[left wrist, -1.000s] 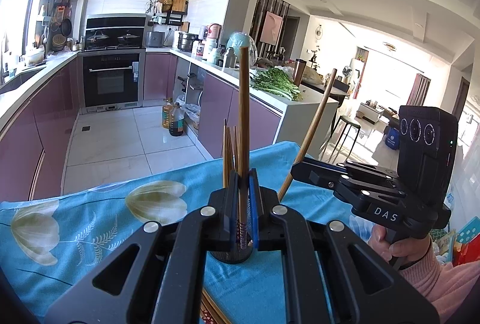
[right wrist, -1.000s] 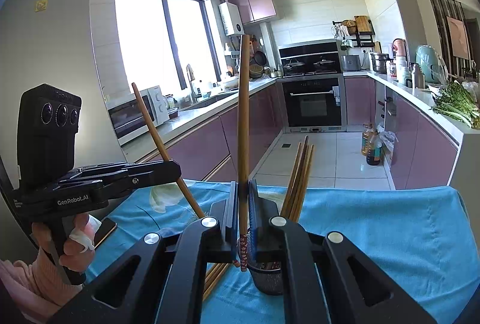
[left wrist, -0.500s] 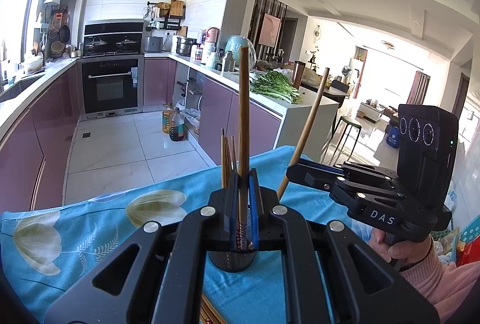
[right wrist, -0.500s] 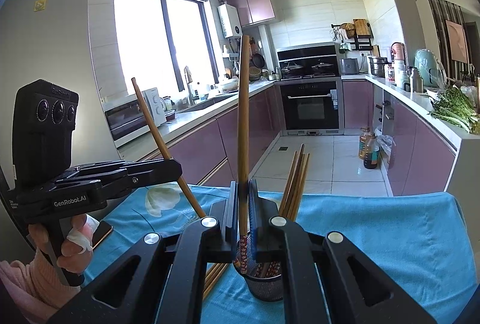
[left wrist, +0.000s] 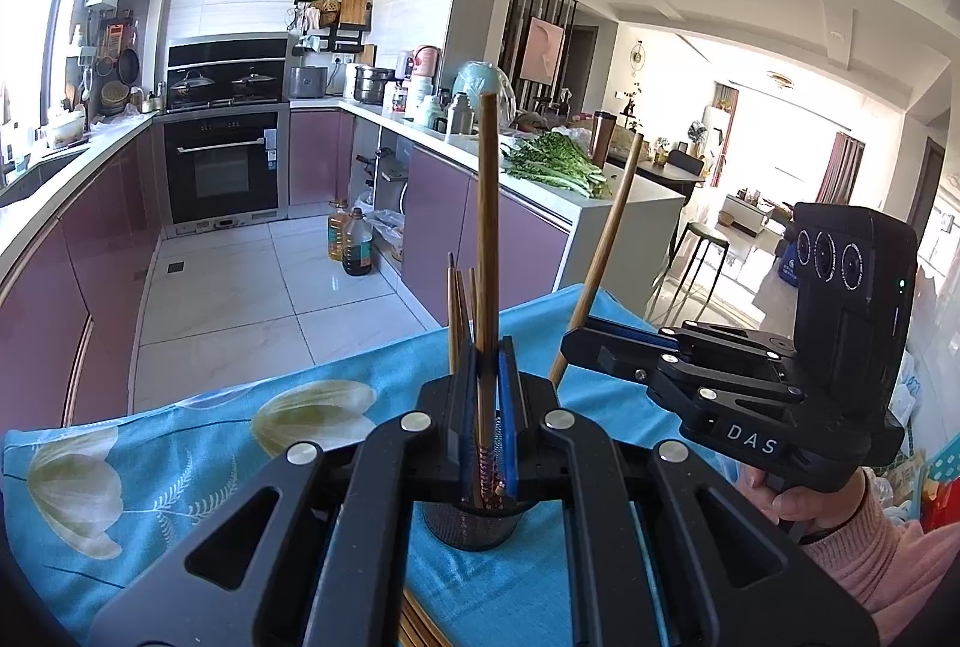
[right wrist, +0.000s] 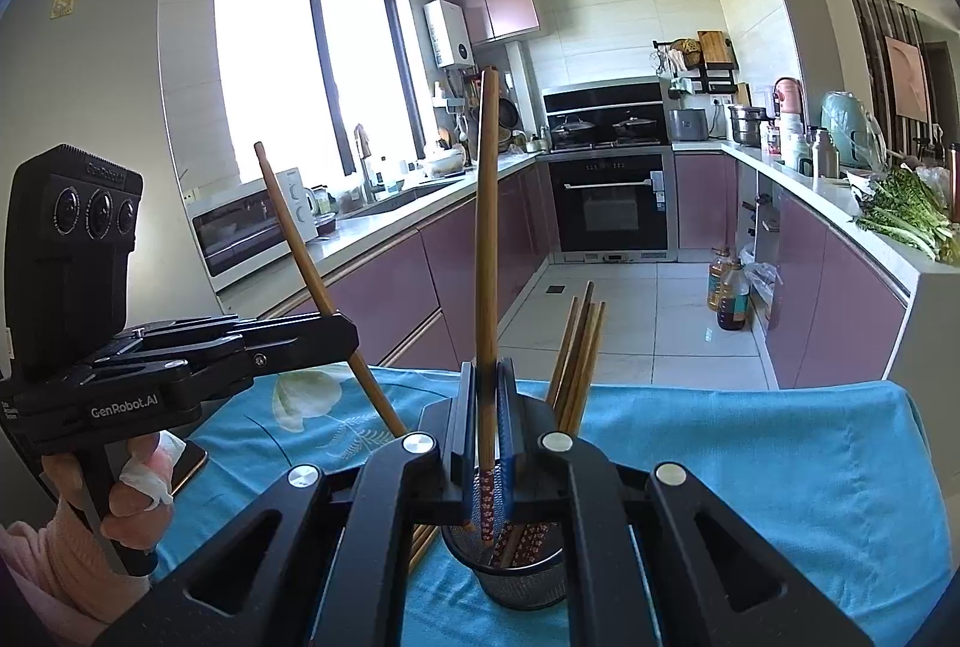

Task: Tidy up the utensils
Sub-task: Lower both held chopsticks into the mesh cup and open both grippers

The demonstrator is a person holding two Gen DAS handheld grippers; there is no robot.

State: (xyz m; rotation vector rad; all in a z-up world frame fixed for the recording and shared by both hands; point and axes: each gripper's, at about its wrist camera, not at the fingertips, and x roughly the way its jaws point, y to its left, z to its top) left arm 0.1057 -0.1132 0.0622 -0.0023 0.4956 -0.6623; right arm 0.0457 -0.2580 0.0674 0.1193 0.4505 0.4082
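Left gripper (left wrist: 487,395) around upright chopstick (left wrist: 486,251)

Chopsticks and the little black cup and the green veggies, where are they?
chopstick (right wrist: 486,257), right wrist view, middle of the held shaft.
black mesh holder (right wrist: 528,581), right wrist view, front wall.
green vegetables (left wrist: 555,161), left wrist view, middle of the leafy bunch.

Both grippers are built of matte black plastic. On the left gripper (left wrist: 487,407), blue pads line the inner faces of the jaws, and four round silver screw heads are set behind them on the angular linkage arms. The same layout is repeated on the right gripper (right wrist: 487,413). A black camera block with three round lenses is carried behind each pair of jaws; "DAS" is printed on the right unit, "GenRobot.AI" on the left. Pink knitted sleeves are worn, and a white wrap is seen on a finger of the left hand (right wrist: 129,503).
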